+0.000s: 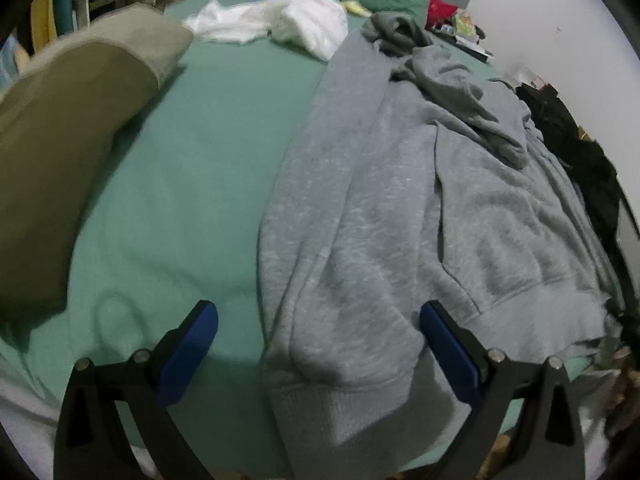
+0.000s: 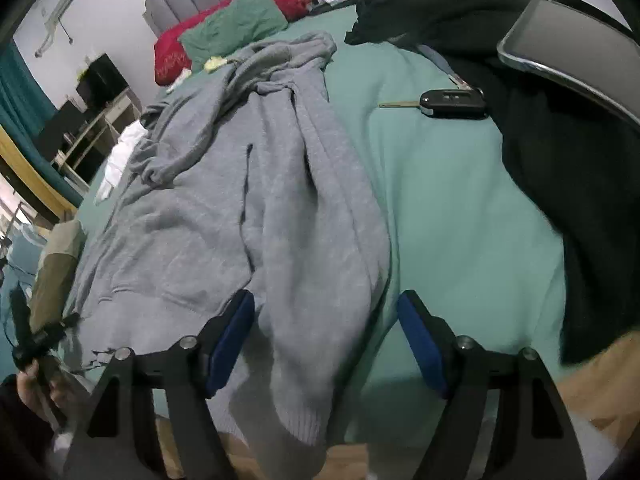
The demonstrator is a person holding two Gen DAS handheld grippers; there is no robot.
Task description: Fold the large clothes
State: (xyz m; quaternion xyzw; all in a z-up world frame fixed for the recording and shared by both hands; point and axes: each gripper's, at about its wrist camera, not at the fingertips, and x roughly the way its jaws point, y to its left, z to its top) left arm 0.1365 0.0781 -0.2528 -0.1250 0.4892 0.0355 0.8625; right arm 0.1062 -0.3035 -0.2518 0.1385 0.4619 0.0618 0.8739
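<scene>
No text can be read; the red cushion at upper left bears gold markings (too blurred to read).

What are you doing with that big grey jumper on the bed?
A person holding two grippers is about to fold the grey hoodie spread on the green bed sheet. The left gripper and right gripper are both open, one at each sleeve cuff hanging off the bed's edge. Nothing is gripped or folded yet. A car key lies nearby.
</scene>
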